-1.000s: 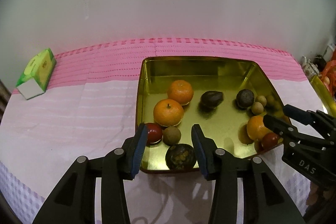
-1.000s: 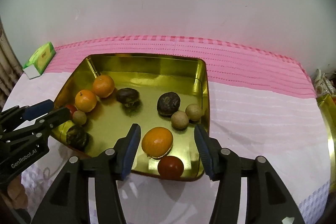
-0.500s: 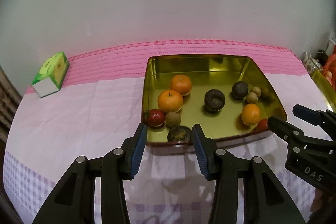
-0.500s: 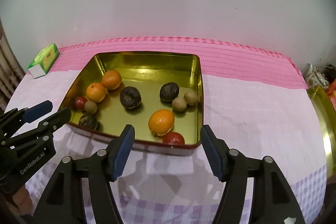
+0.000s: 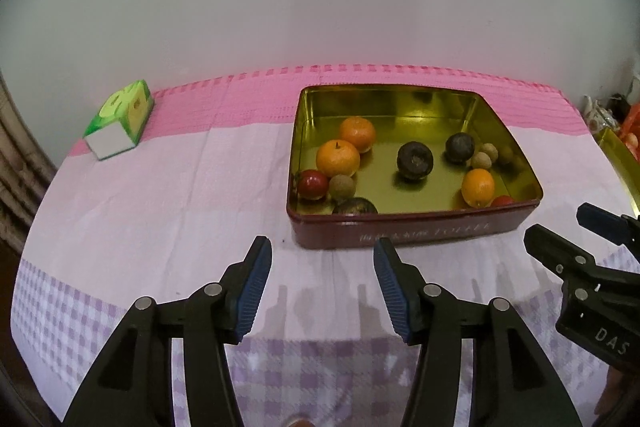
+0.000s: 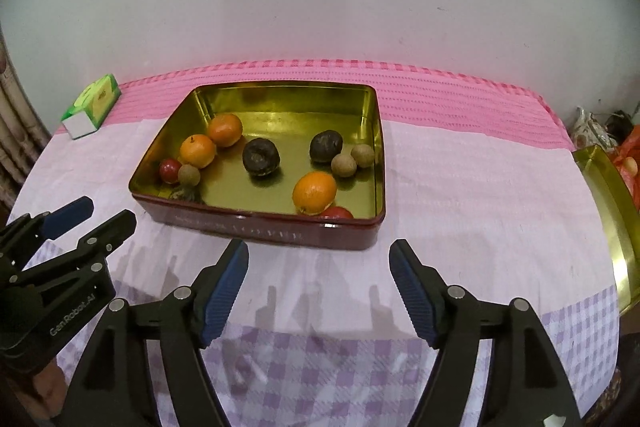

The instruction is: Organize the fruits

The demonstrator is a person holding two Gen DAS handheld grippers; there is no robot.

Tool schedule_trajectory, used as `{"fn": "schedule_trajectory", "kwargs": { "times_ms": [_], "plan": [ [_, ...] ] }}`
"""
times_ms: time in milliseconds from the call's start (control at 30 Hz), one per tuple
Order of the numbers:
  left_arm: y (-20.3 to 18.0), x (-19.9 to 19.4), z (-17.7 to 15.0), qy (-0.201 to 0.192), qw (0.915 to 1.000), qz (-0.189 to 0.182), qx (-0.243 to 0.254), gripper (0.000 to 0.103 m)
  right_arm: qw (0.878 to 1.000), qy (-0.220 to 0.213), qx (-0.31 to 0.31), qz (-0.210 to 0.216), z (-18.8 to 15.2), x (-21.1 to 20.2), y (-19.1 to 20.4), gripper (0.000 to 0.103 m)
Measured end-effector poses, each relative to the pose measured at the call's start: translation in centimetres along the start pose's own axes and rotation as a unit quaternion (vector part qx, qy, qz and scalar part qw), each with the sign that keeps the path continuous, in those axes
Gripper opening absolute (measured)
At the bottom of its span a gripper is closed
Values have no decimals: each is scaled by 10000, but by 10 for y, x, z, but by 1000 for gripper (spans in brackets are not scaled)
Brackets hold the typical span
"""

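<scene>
A gold tin with a dark red outer wall (image 5: 400,235) (image 6: 280,233) sits on the pink cloth. In it lie three oranges (image 5: 338,158) (image 6: 314,193), dark wrinkled fruits (image 5: 415,160) (image 6: 260,157), small tan round fruits (image 5: 342,186) (image 6: 343,165) and red fruits (image 5: 311,183) (image 6: 170,169). My left gripper (image 5: 322,289) is open and empty, in front of the tin's near wall. My right gripper (image 6: 318,291) is open and empty, also in front of the tin. Each gripper shows in the other's view, the left (image 6: 86,217) and the right (image 5: 560,241).
A green and white carton (image 5: 120,121) (image 6: 91,106) lies at the back left of the table. A second gold tin (image 6: 612,227) (image 5: 620,163) stands at the right edge with clutter behind it. A white wall backs the table.
Both grippers have pulled back and away from the tin, from just over its near rim to well in front of it. Both opened wider. The fruits have not moved.
</scene>
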State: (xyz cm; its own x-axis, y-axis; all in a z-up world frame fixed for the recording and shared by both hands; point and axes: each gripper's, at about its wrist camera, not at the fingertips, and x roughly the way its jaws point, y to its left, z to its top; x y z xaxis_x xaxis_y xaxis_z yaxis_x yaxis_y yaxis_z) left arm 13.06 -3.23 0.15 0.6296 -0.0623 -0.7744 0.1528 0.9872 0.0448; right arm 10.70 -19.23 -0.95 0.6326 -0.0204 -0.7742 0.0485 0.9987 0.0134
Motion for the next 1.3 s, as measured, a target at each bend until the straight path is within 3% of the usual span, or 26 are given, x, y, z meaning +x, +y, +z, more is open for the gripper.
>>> {"fn": "schedule_trajectory", "kwargs": {
  "times_ms": [1300],
  "plan": [
    [-5, -21, -9, -29, 9999, 111, 23, 54, 9999, 45, -145, -23, -19, -4, 4, 76]
  ]
}}
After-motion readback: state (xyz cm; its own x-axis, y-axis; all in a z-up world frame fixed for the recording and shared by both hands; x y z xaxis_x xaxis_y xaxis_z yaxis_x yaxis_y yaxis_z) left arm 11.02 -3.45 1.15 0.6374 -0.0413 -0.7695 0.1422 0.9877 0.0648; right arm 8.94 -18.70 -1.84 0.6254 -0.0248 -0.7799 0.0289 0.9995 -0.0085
